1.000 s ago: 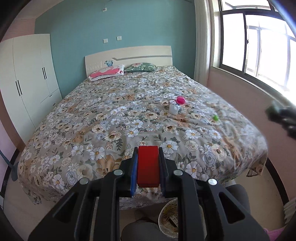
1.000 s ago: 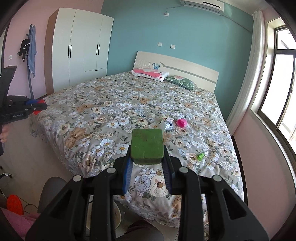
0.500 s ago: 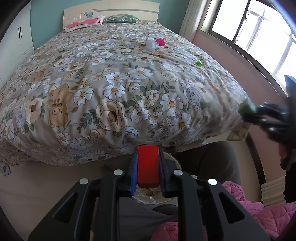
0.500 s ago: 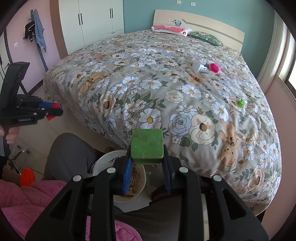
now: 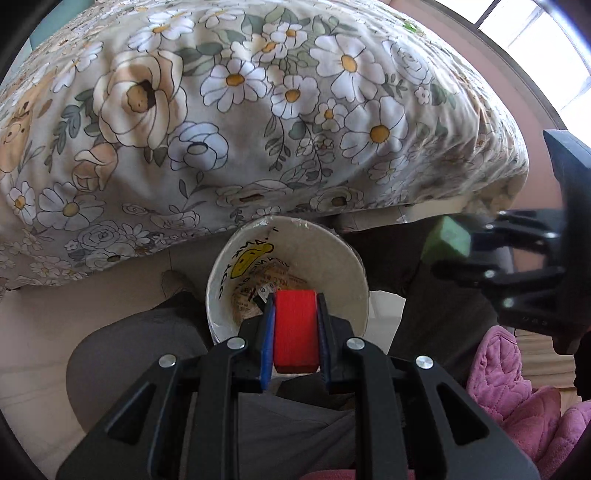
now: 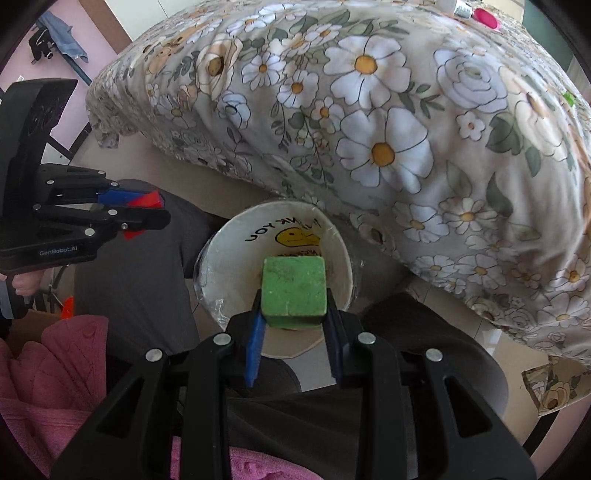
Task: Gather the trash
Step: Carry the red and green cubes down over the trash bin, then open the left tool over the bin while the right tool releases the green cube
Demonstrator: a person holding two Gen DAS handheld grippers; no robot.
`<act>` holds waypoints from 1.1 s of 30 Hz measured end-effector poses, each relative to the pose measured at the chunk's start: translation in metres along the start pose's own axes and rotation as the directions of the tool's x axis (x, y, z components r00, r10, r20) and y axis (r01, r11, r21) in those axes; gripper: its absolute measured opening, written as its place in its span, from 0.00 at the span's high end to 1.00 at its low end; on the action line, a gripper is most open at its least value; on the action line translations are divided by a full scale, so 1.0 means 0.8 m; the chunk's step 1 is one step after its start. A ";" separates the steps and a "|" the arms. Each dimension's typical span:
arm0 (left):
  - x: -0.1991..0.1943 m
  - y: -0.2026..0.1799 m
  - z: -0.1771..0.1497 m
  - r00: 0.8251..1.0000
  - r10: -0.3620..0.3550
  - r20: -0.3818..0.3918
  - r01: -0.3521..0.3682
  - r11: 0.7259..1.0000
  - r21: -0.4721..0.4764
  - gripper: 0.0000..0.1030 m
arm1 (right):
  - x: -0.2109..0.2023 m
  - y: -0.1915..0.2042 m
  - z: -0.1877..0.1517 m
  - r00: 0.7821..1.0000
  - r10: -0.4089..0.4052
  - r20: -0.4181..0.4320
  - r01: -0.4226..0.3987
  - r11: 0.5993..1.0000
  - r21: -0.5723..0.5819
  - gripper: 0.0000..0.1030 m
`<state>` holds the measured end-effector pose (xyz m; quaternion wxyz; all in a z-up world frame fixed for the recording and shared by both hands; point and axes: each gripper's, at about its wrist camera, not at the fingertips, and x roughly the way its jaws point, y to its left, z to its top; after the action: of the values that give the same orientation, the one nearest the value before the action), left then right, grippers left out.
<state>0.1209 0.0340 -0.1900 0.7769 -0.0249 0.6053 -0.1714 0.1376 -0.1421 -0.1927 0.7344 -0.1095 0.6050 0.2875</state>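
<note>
Holding blocks over a white bin [image 5: 286, 266] beside the bed [image 5: 258, 110].
Left view: left gripper [image 5: 294, 334] pinches a red block [image 5: 295, 330]. Right view: right gripper [image 6: 293, 314] pinches a green block [image 6: 293, 290]; bin reads "THANK YOU", left gripper's body "GenRobot.AI".

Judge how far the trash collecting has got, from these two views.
Done: wrappers already lie in the bin. In hand: the left gripper holds a red block, the right gripper a green block, both over the bin. Left: a pink item on the bed.
</note>
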 end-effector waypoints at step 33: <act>0.273 0.058 0.023 0.924 -0.010 -0.381 -0.055 0.985 -0.161 0.79 | 0.282 -0.027 0.029 0.925 0.095 -0.367 -0.051 0.991 0.127 0.70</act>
<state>0.1952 0.0094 -0.4002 0.6416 -0.0498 0.7572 -0.1123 0.1916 -0.0826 -0.4063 0.6003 -0.0968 0.7524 0.2532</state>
